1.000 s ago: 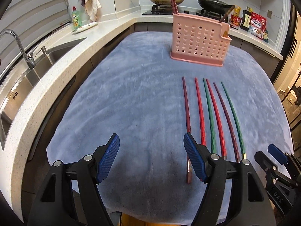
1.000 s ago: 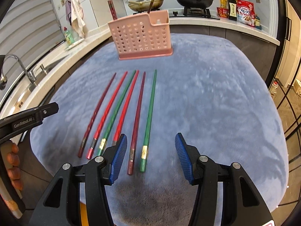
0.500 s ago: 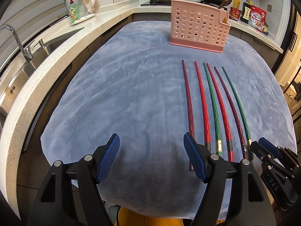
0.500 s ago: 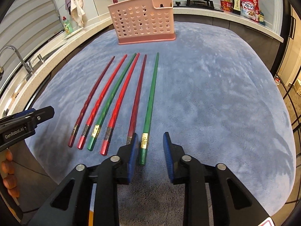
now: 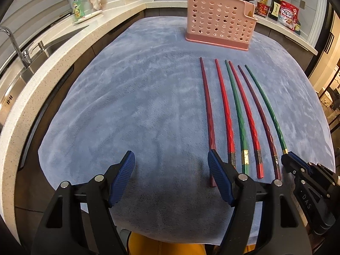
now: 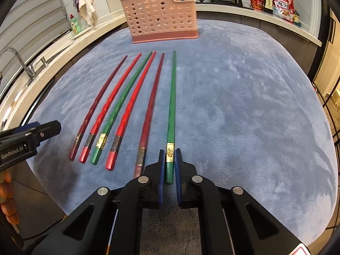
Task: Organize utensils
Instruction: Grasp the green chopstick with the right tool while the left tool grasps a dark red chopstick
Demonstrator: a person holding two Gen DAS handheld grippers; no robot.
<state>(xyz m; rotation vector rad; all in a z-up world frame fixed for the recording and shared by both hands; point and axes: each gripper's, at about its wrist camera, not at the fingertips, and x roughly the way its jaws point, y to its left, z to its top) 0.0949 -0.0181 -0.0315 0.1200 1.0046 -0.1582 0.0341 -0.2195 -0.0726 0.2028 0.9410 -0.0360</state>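
Where print shows | left gripper [image 6: 48, 127]: "GenRobot.AI" | right gripper [image 5: 289, 159]: "DAS"

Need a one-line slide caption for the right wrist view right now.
Right claw shut on the rightmost green chopstick, five more chopsticks lying alongside, pink holder behind.

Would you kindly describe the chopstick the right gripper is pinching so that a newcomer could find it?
On the blue cloth, before the pink holder, six chopsticks lie in a row. It is the green chopstick at the row's right end, its gold-banded end between the right gripper pads; the other green one sits mid-row.
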